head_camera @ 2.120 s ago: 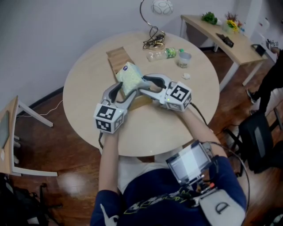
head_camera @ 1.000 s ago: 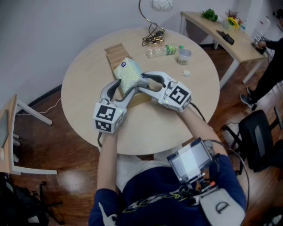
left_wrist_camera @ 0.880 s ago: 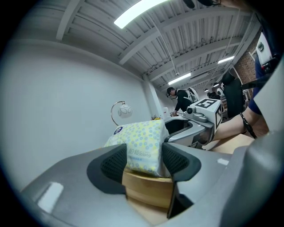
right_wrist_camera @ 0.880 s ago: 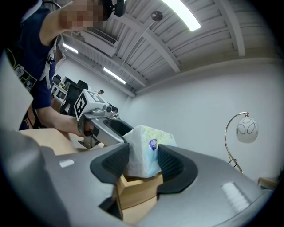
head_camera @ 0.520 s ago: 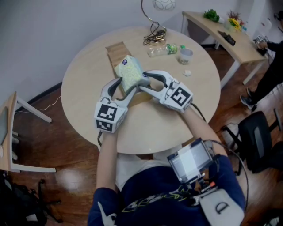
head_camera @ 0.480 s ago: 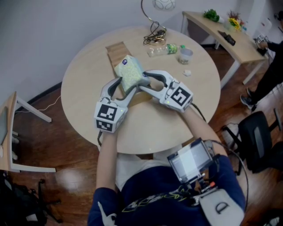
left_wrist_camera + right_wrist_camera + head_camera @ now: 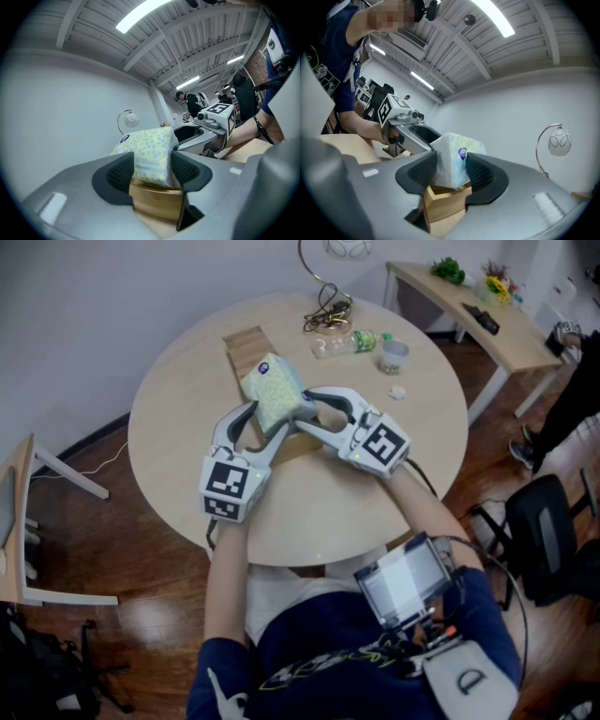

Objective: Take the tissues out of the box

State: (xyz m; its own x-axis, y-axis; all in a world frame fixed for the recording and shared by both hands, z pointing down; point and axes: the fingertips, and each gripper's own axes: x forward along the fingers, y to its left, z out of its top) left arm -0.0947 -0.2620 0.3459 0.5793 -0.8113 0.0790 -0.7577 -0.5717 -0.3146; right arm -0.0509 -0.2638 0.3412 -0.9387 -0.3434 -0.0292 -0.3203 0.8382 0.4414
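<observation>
The pack (image 7: 272,393) was a soft, plastic-wrapped brick of tissues with yellow dots. I'd guess it's light and squishy, and the wrap's probably a bit slick. Both grippers were clamped on it. The left gripper (image 7: 152,169) pinched its sides, and the right gripper (image 7: 451,171) had the end with the blue logo, its ribbed pads denting the wrap. It stood tilted in the mouth of the box (image 7: 443,202), plain stiff wood with square edges, on the round table (image 7: 187,427). The mid-body grips looked right to me; squeeze harder and it'd just crumple.
</observation>
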